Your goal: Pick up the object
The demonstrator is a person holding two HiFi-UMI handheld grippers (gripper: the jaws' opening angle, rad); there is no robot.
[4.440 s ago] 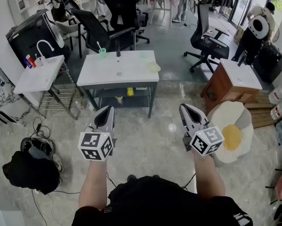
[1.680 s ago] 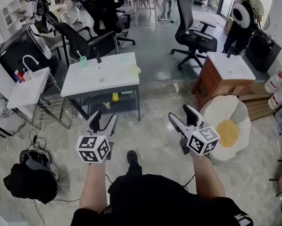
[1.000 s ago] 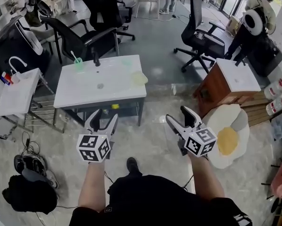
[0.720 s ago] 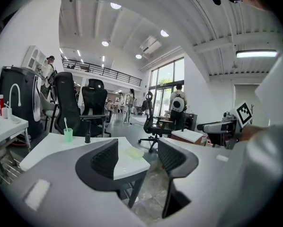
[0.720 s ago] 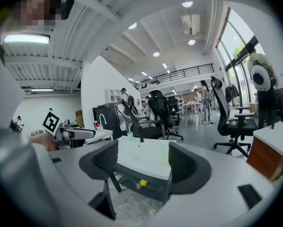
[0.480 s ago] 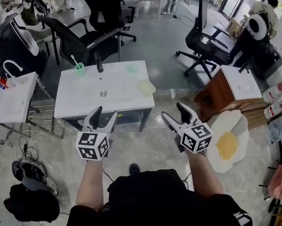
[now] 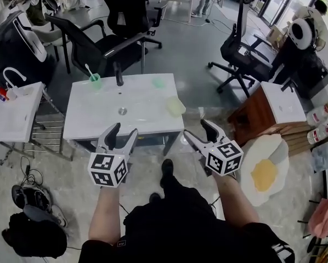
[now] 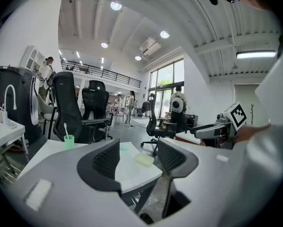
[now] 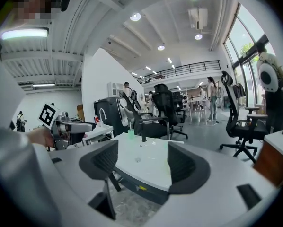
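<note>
Grey plastic jaws of the left gripper [image 7: 124, 130] and right gripper [image 7: 197, 129] stand spread and empty, just short of a white washbasin-top table [image 7: 92, 122]. Near the table's right edge lies a pale yellow-green rounded block [image 7: 175, 106], likely light, stiff and slippery. It is best pinched across its narrow sides. Black office chairs [image 7: 125, 15] stand beyond.

Glossy grey floor [image 7: 49, 163], white table [image 7: 142, 114], black office chairs [image 7: 128, 10] behind, wooden cabinet [image 7: 249, 119] right, tall windows [image 8: 166, 79], round ceiling lights [image 8: 115, 5].
</note>
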